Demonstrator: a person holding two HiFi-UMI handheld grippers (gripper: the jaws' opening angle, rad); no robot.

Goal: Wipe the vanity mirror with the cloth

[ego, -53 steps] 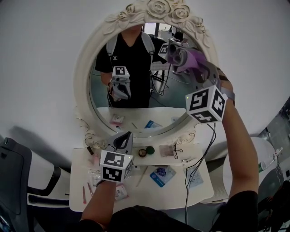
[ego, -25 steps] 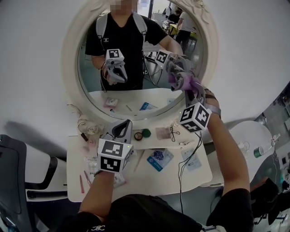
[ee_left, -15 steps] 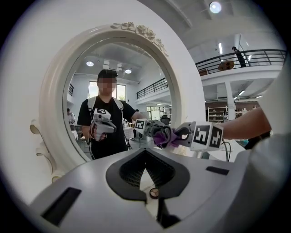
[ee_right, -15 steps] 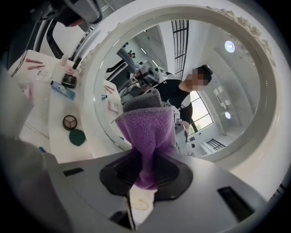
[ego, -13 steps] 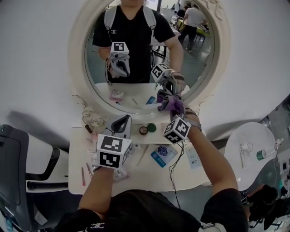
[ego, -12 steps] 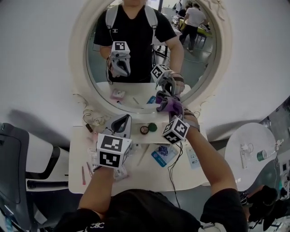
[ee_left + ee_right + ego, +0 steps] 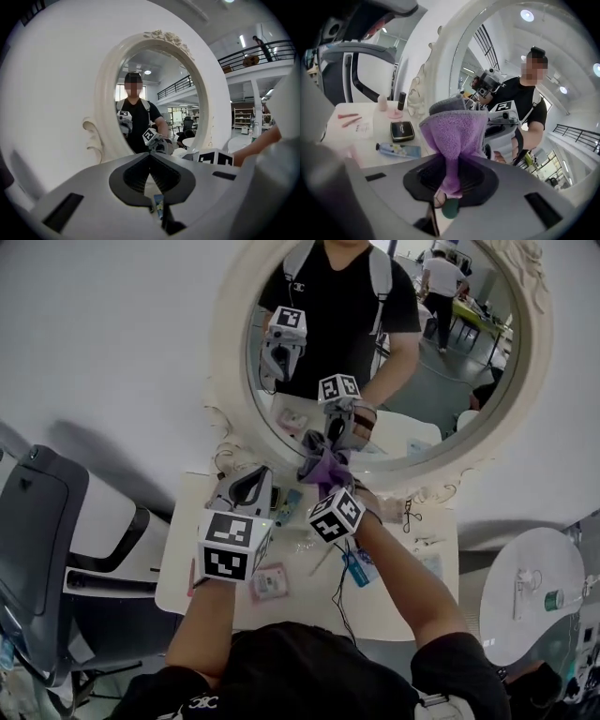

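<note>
Head camera looked steeply down over the vanity mirror and table. Cameras on the left gripper and right gripper faced that same mirror from low down, the right seemingly closer.

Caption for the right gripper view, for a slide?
Right tool shut on purple cloth, held up close to the vanity mirror.

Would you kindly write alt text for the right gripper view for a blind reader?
The right gripper is shut on a purple cloth close to the white-framed vanity mirror; a tube and black compact lie on the table.
</note>
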